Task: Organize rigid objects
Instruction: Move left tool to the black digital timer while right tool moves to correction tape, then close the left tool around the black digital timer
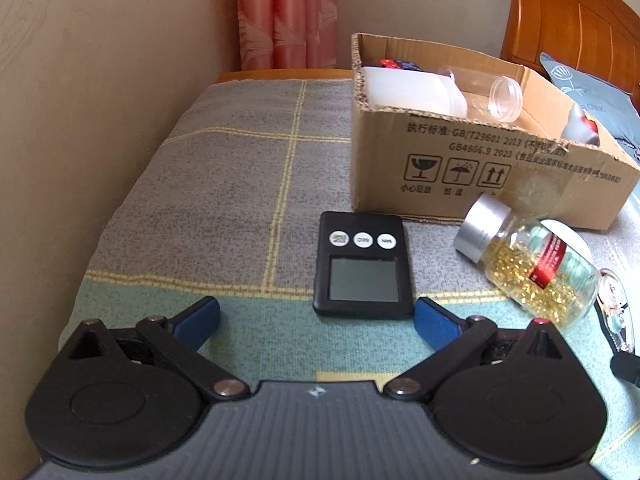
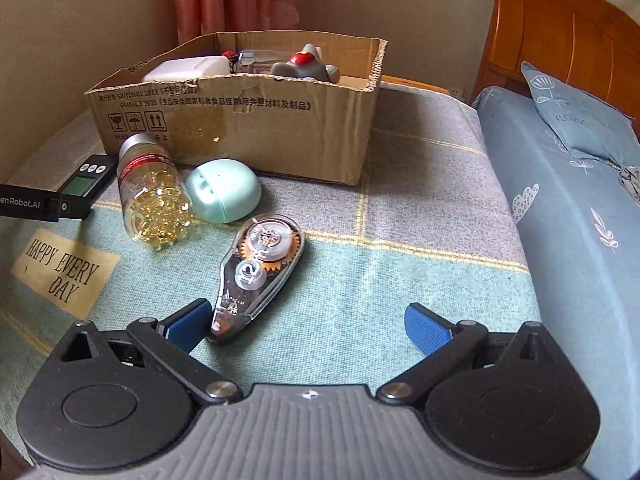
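Left gripper (image 1: 316,316), low centre of the left wrist view, has its blue-padded fingers spread wide with nothing between them; the black digital timer (image 1: 363,264) lies flat on the cloth just ahead of the gap, its near edge level with the fingertips. Right gripper (image 2: 308,322), low centre of the right wrist view, is likewise spread and empty; the clear correction-tape dispenser (image 2: 258,276) lies on the cloth with its narrow tip just beside the left-hand pad (image 2: 188,324). Beyond the dispenser, toward the upper left of that frame, a mint-green oval case (image 2: 224,190) rests beside a glass bottle of golden capsules (image 2: 154,196), which lies on its side with its silver cap pointing toward the box. A cardboard box (image 2: 256,136) stands behind these in the upper centre, its printed wall facing the cameras; inside it show a white container (image 2: 188,69), a clear jar (image 1: 500,96) and a grey toy figure (image 2: 308,65). All rest on a checked grey-green cloth (image 2: 400,264) bearing a label reading "HAPPY EVERY DAY" (image 2: 64,272) at the left edge. A blue-covered bed (image 2: 560,200) and wooden headboard (image 2: 568,36) fill the right side.
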Demonstrator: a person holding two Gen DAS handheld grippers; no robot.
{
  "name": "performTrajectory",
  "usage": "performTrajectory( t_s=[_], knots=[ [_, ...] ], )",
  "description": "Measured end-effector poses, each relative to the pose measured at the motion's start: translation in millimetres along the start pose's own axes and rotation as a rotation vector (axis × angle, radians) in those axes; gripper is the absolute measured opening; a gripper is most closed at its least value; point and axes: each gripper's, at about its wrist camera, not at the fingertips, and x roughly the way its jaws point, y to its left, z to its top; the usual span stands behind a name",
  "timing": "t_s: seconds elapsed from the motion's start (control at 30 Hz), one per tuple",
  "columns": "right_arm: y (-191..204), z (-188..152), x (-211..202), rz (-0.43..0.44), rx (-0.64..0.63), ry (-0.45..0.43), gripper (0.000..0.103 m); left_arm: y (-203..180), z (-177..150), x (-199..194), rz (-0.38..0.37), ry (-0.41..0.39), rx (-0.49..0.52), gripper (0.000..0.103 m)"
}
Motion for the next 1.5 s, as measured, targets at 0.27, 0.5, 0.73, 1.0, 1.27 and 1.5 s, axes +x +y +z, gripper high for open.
performTrajectory(
  t_s=[0.27,0.5,0.73,1.0,1.27,1.5],
  knots=[
    [-33,-5,-3,-0.075,0.069,0.02,0.103,26,1,-4,0.084,0.017,-0.02,0.102],
    [-52,0,4,-0.144,0.136,0.014,0.103,52,9,1,0.161,0.025,-0.087,0.102],
    [-49,5,6,-0.172,0.141,0.024,0.103,39,19,4,0.18,0.023,-0.013,0.102],
    [-17,2,3,-0.036,0.065,0.026,0.103,8,18,11,0.025,-0.014,0.064,0.102],
    [-14,6,5,-0.037,0.067,0.022,0.103,10,33,29,-0.054,-0.034,0.056,0.091],
    [-4,11,11,-0.032,0.062,0.004,0.103,13,36,26,-0.068,-0.038,0.074,0.072]
  ],
)
